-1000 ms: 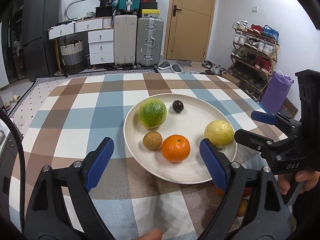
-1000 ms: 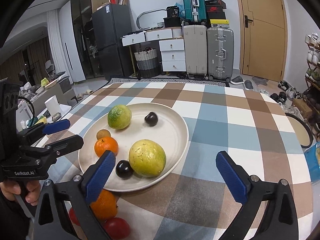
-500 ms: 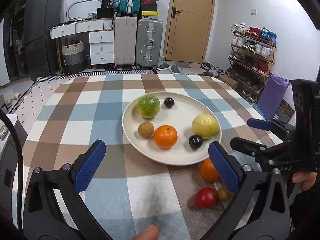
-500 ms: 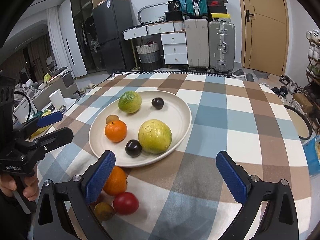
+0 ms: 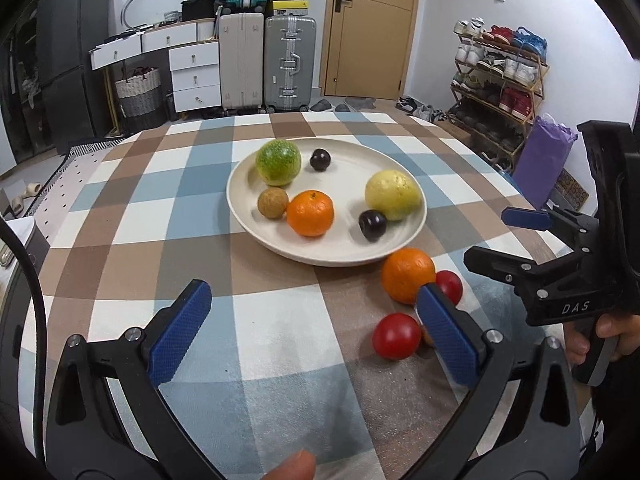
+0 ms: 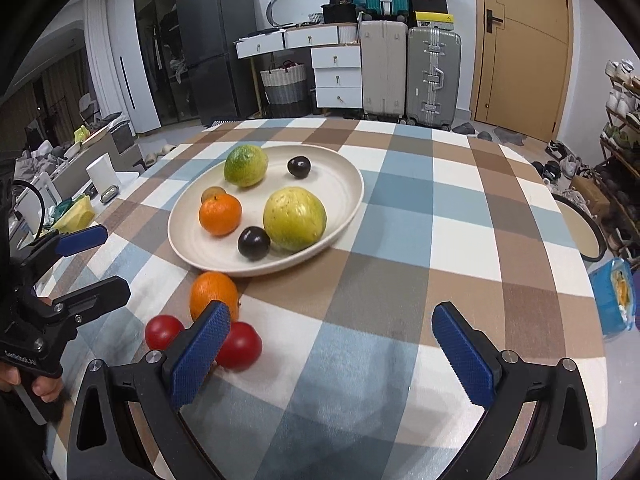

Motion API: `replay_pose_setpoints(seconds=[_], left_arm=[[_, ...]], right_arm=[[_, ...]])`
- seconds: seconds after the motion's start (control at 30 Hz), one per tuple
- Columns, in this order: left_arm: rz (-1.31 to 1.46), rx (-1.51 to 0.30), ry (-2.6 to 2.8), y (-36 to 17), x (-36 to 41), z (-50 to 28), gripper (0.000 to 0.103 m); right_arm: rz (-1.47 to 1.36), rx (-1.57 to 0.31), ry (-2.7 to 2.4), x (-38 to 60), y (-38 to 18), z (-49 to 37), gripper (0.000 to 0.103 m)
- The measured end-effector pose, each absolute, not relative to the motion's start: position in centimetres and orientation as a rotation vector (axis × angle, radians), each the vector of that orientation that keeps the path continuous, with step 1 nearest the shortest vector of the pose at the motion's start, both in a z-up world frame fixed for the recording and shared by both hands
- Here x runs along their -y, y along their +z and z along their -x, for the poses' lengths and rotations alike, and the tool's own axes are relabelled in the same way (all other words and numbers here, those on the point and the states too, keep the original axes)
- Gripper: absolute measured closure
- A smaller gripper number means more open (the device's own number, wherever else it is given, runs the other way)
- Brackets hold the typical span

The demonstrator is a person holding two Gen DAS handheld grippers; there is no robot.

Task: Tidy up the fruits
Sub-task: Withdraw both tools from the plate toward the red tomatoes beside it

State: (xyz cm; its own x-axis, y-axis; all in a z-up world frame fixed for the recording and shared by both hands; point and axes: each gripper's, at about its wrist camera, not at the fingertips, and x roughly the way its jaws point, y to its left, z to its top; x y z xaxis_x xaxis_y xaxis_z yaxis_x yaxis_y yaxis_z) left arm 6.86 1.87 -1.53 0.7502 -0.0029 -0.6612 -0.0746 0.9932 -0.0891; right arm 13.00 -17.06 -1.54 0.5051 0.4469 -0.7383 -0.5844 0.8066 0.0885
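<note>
A cream plate (image 5: 412, 232) (image 6: 352, 208) on the checked tablecloth holds a green fruit (image 5: 278, 162), two dark plums (image 5: 372, 225), a small brown fruit (image 5: 273, 203), a mandarin (image 5: 310, 213) and a yellow-green guava (image 5: 392, 195) (image 6: 295, 218). In front of the plate lie an orange (image 5: 407, 275) (image 6: 213, 294) and two red tomatoes (image 5: 396, 336) (image 6: 239, 346). My left gripper (image 5: 316, 328) stands open over bare cloth, its right pad beside the tomatoes. My right gripper (image 6: 332, 356) is open too, with its left pad partly hiding the tomatoes.
The table's round edge falls off on both sides. A blue container (image 6: 614, 294) sits at the table's right edge. Suitcases (image 5: 290, 64), drawers and a shoe rack (image 5: 496, 80) stand behind. A fingertip (image 5: 292, 468) shows at the bottom of the left wrist view.
Both grippers have drawn back from the plate toward the table's near edge, so the orange and tomatoes have come into view. The left jaws opened wider.
</note>
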Motion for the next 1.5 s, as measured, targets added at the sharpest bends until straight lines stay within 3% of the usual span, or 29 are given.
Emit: replay_pose_setpoints(seconds=[0.93,1.5], left_arm=[[0.101,-0.877,-0.028,-4.9,-0.7,-8.3,0.0],[0.108,-0.893,-0.043,-5.1,-1.0,-8.4,0.0]], right_arm=[[0.378,-0.935,0.676,15.2,-3.9,-11.3,0.0],[0.354,-0.938,0.764,13.8,-4.2,-12.5,0.003]])
